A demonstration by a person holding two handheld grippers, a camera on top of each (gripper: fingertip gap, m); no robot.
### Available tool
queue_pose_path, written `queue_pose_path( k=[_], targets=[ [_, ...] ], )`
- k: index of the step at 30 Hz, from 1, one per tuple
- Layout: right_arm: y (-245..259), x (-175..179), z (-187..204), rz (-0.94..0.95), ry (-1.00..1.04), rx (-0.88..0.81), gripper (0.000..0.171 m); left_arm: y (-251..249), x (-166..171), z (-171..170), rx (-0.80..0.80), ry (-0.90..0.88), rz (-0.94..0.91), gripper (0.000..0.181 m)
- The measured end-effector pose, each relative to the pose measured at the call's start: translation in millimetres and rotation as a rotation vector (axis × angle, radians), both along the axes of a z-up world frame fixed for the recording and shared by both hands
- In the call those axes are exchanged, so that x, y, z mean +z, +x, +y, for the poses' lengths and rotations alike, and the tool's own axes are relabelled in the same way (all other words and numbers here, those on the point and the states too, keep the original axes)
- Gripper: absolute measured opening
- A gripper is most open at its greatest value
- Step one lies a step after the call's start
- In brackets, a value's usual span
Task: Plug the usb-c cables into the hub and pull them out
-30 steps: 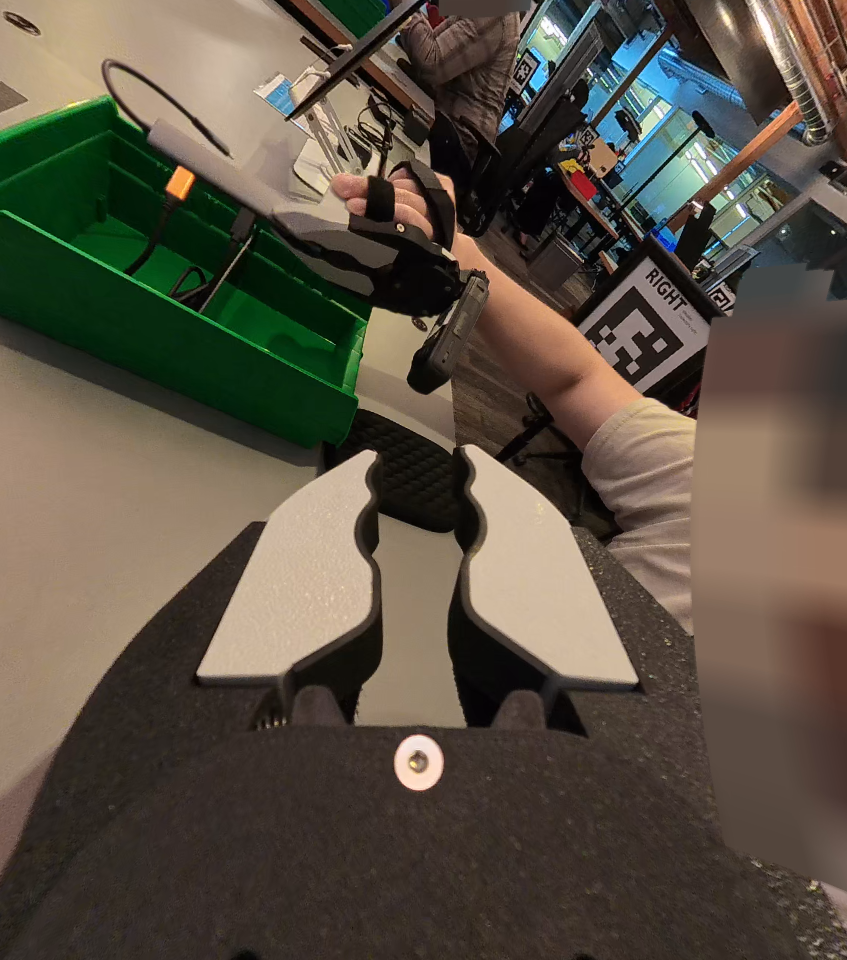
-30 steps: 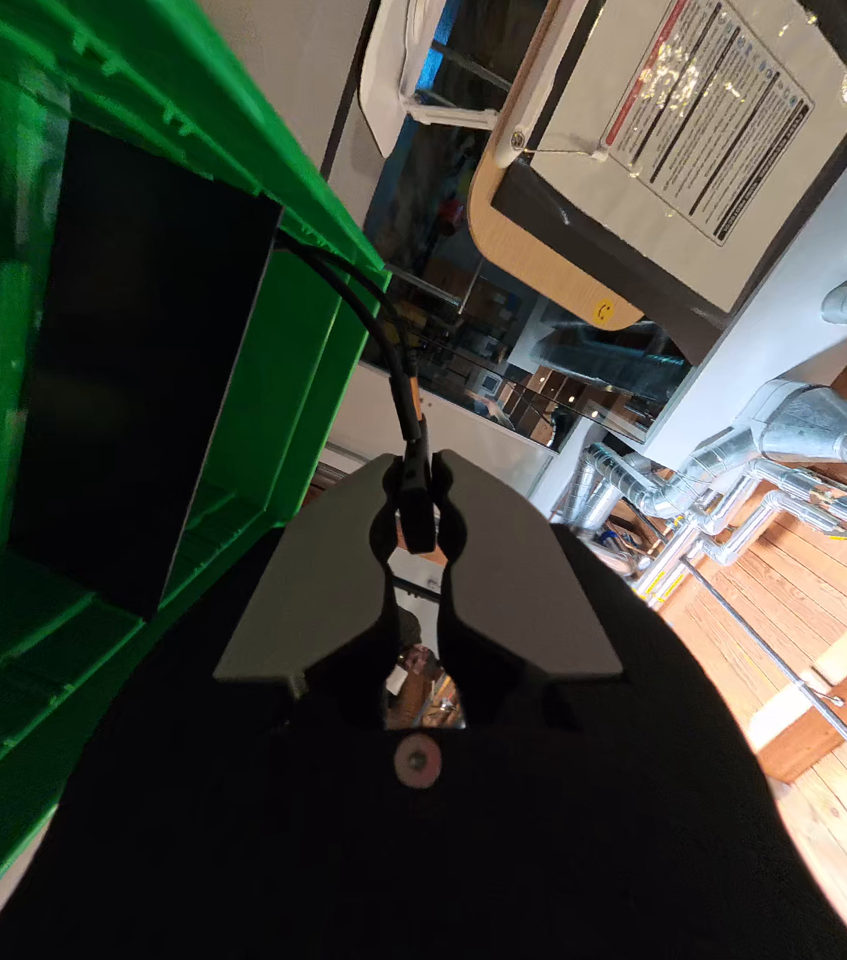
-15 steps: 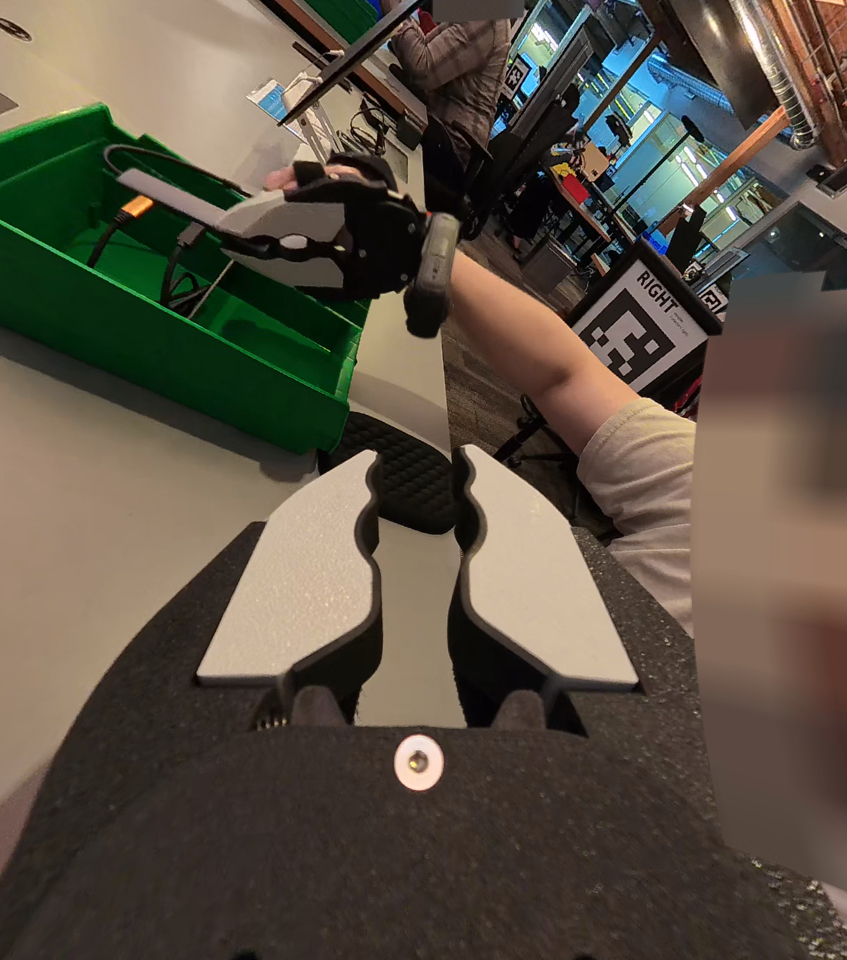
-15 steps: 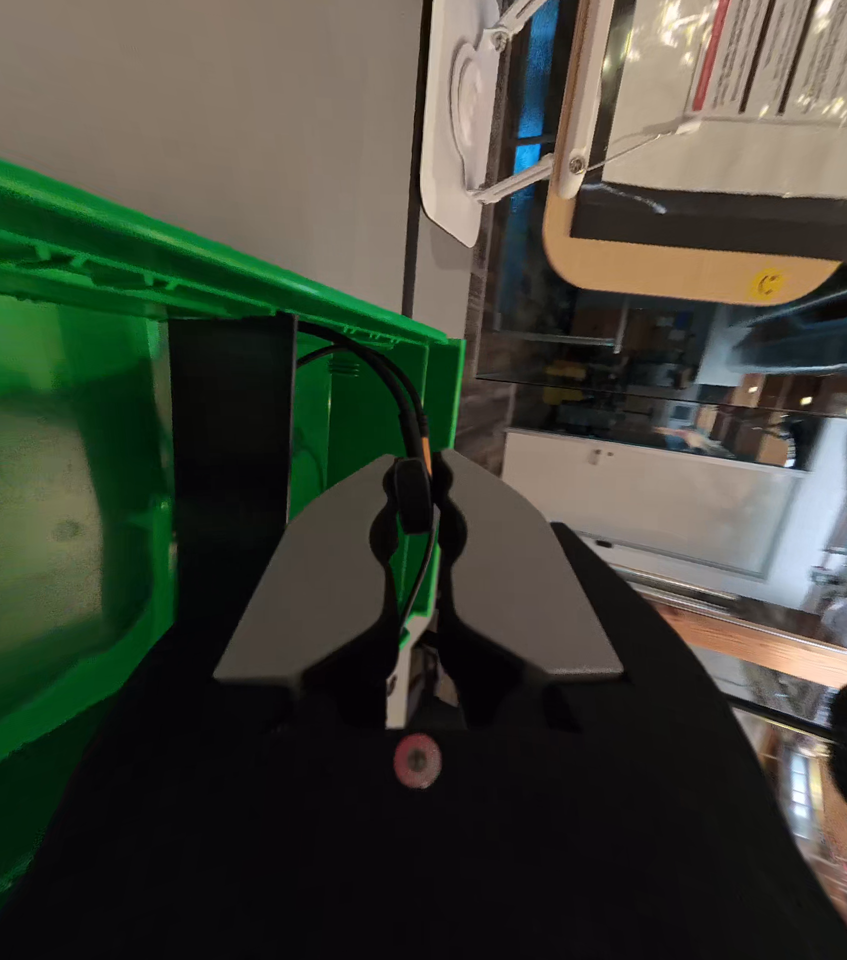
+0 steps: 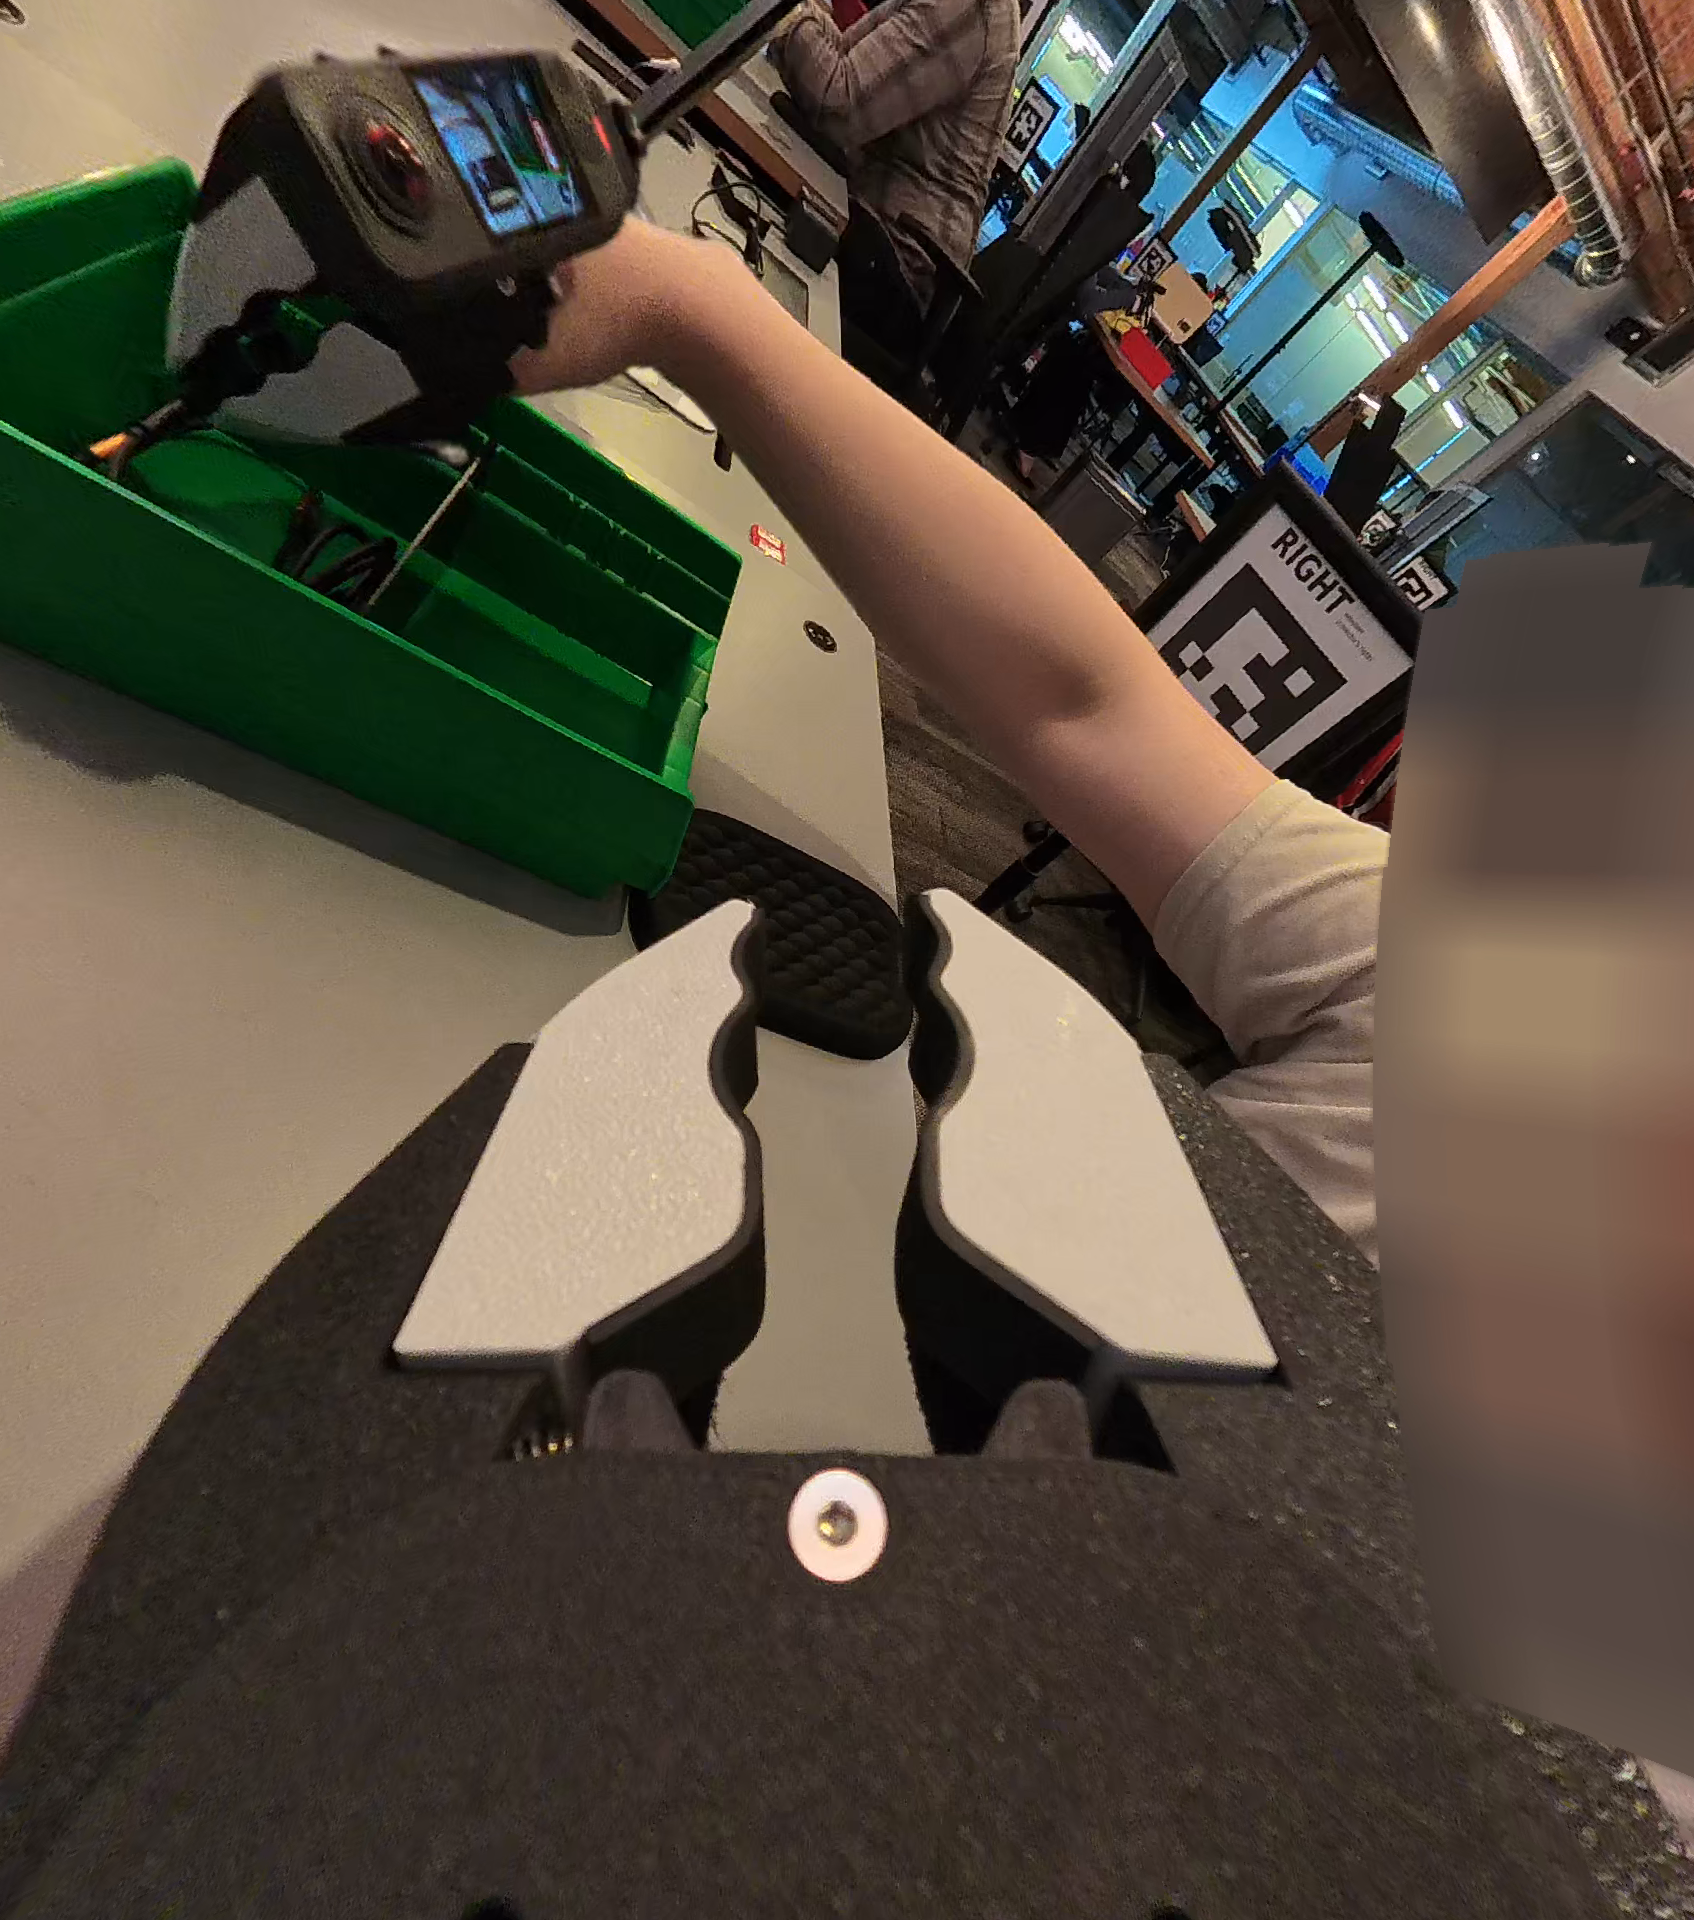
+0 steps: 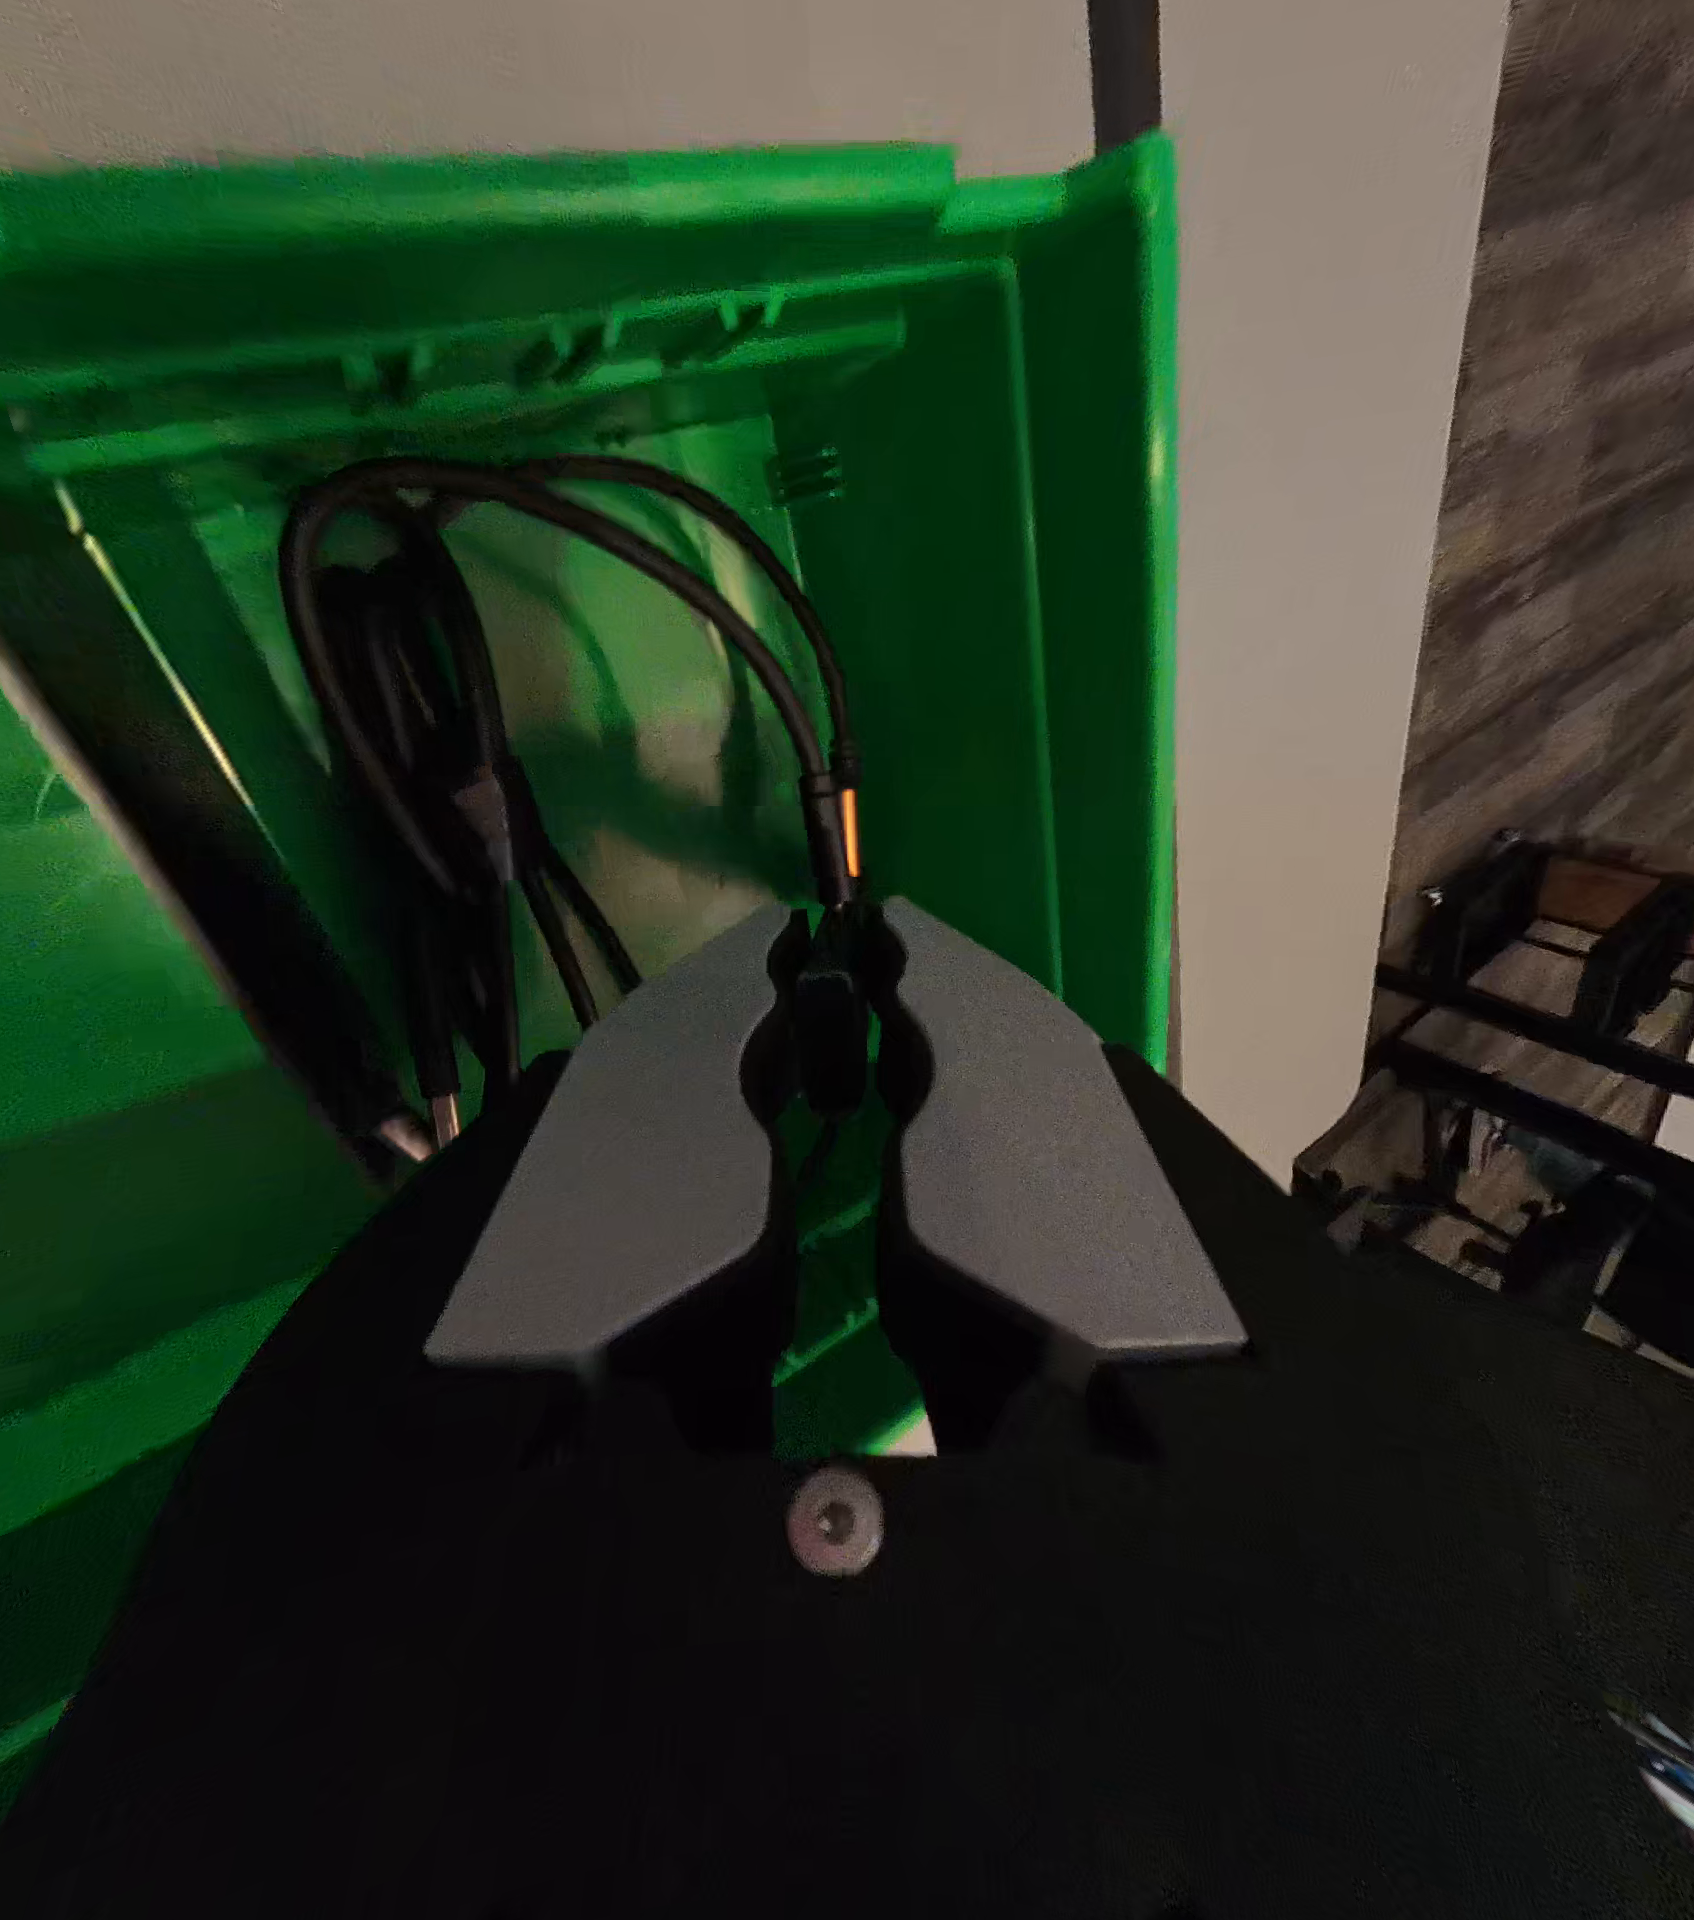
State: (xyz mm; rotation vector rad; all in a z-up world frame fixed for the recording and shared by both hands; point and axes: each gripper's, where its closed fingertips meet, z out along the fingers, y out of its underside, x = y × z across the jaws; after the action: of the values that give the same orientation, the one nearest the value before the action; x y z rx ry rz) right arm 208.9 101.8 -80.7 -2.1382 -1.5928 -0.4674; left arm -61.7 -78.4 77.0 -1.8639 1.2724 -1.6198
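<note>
My right gripper (image 6: pixel 832 914) is shut on the black plug (image 6: pixel 827 1029) of a USB-C cable with an orange-marked sleeve (image 6: pixel 848 831). It points down into the end compartment of a green bin (image 6: pixel 1092 520), where a bundle of black cables (image 6: pixel 427 727) lies. In the left wrist view the right gripper (image 5: pixel 199 379) hangs over the same green bin (image 5: pixel 303 665), held by a person's hand. My left gripper (image 5: pixel 832 914) is open and empty, low over the grey table. I cannot make out a hub.
A black divider (image 6: pixel 147 779) stands in the bin beside the cables. A black textured mat (image 5: pixel 812 956) lies just beyond my left fingertips at the table's edge. A sign with a square marker (image 5: pixel 1269 655) and a seated person (image 5: pixel 905 135) are farther off. My right fingertips sit around 35 cm from my left ones.
The right gripper has swung from level to pointing down into the bin, carrying the plug lower toward the cable bundle. The left gripper has not moved.
</note>
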Motion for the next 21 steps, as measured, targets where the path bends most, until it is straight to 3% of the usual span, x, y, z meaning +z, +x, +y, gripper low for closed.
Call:
queue_pose_path(
  k=[2,4,8,13,16,21],
  targets=[
    [-0.4,3.6,8.0,-0.013,-0.015,-0.062,0.013,-1.0,0.0,0.7,-0.001,-0.003,0.0,0.024],
    [-3.9,5.5,8.2,0.004,-0.045,-0.081,0.03,-3.8,2.3,2.2,0.004,-0.005,-0.009,0.024],
    [-1.8,20.5,-6.8,-0.023,-0.095,-0.042,0.032,-12.3,12.2,6.7,0.04,0.021,-0.04,0.024],
    [-3.3,65.7,-37.8,0.016,-0.175,-0.069,0.033,-24.3,23.8,5.9,0.067,0.057,-0.063,0.024],
    [-46.1,117.8,-48.5,0.316,-0.077,-0.005,0.036,-35.4,33.0,11.5,0.132,0.108,-0.072,0.024],
    [-137.4,248.1,-95.2,1.155,0.345,0.272,0.048,-82.1,43.7,46.3,0.431,0.318,0.006,0.025]
  ],
)
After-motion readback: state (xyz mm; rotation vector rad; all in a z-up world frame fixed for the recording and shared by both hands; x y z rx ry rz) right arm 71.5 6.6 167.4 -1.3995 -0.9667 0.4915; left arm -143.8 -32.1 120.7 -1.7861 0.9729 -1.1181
